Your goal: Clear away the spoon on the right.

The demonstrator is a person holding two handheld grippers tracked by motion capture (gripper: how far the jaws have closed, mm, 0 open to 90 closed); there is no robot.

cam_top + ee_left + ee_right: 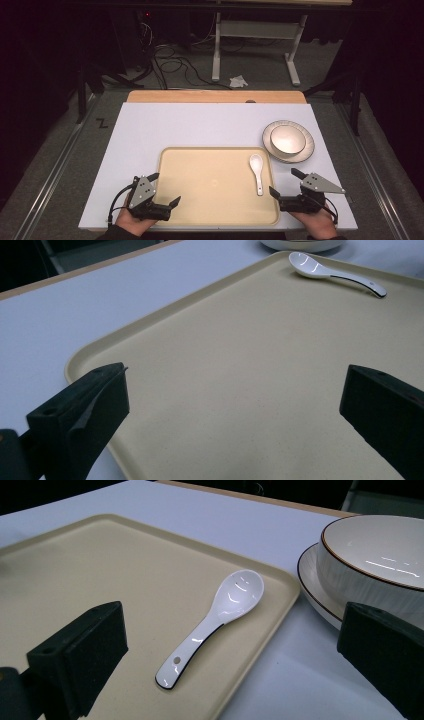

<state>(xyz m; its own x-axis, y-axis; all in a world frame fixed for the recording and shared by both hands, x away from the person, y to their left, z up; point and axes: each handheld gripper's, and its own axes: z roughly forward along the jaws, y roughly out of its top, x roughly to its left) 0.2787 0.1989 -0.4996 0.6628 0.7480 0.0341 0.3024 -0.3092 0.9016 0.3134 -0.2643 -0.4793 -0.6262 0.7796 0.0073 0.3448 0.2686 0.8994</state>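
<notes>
Overhead, we see both tongs, left tongs (165, 189) and right tongs (284, 182), agape and empty at tray (215, 220) corners | left view: bare tray middle | right view: spoon (215, 620) near tray's edge, bowl (380, 565) on plate (312, 587) beside, on bench (200, 125).

Spoon (256, 171) on tray (200, 200), bowl (288, 138) on plate (305, 152) right

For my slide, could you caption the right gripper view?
Open right gripper facing spoon on tray, bowl beside.
</notes>
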